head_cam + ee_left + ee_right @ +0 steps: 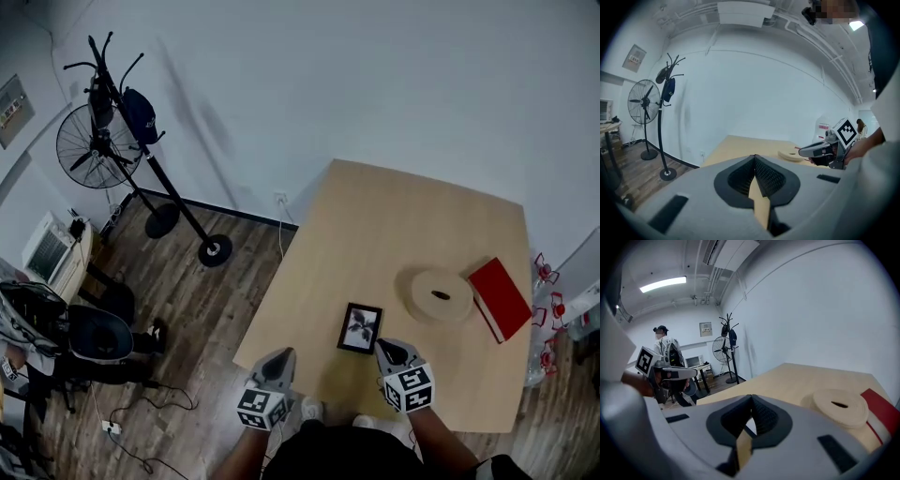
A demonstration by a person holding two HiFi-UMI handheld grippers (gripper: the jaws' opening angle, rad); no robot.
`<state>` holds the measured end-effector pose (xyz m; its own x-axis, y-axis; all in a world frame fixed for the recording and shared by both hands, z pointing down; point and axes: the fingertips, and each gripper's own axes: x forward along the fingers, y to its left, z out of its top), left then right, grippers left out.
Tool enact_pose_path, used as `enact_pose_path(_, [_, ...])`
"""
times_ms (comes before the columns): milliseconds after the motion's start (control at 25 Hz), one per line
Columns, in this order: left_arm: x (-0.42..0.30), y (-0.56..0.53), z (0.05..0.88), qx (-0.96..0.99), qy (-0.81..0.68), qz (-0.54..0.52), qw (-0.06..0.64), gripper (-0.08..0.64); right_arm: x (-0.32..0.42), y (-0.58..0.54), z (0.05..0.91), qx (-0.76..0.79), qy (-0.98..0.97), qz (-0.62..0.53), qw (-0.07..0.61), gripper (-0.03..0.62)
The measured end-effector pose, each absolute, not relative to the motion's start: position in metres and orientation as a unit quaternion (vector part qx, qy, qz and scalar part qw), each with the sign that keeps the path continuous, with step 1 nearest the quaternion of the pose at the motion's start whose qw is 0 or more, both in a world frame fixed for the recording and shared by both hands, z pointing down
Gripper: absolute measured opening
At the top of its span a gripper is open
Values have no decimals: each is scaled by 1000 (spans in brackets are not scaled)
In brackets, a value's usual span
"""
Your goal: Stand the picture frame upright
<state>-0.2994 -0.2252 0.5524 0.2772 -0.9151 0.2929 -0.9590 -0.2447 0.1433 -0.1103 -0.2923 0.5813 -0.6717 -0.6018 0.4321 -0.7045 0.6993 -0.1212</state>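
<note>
A pale wooden table (pixel 394 216) stands against a white wall. Nearest, the left gripper (pixel 277 361) and right gripper (pixel 389 352) flank the picture frame (pixel 360 327), jaws pressed together and empty, probably lining up to tip it. The frame lies flat, face up. Beyond it, rightward, sit a round disc (pixel 441 296) and a red book (pixel 500 298).

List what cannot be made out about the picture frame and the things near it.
- picture frame: its back and any stand, head view; it lies flat on the table.
- Its photo, head view: too small to read.
- The frame, left gripper view: hidden behind the body of the left hand-held gripper.
- red book, right gripper view: cut off by the picture's edge.
</note>
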Motion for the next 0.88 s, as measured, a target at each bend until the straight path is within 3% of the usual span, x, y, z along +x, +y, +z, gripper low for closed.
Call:
enact_pose_path(440, [-286, -285, 570, 817, -547, 83, 163, -5, -111, -328, 639, 368, -877, 201, 236, 12])
enact_pose_path(600, [-279, -296, 578, 823, -536, 85, 167, -5, -107, -341, 677, 379, -854, 249, 255, 118])
enact_pose_path(880, [-287, -296, 595, 822, -529, 97, 189, -5, -95, -367, 733, 412, -801, 324, 289, 118])
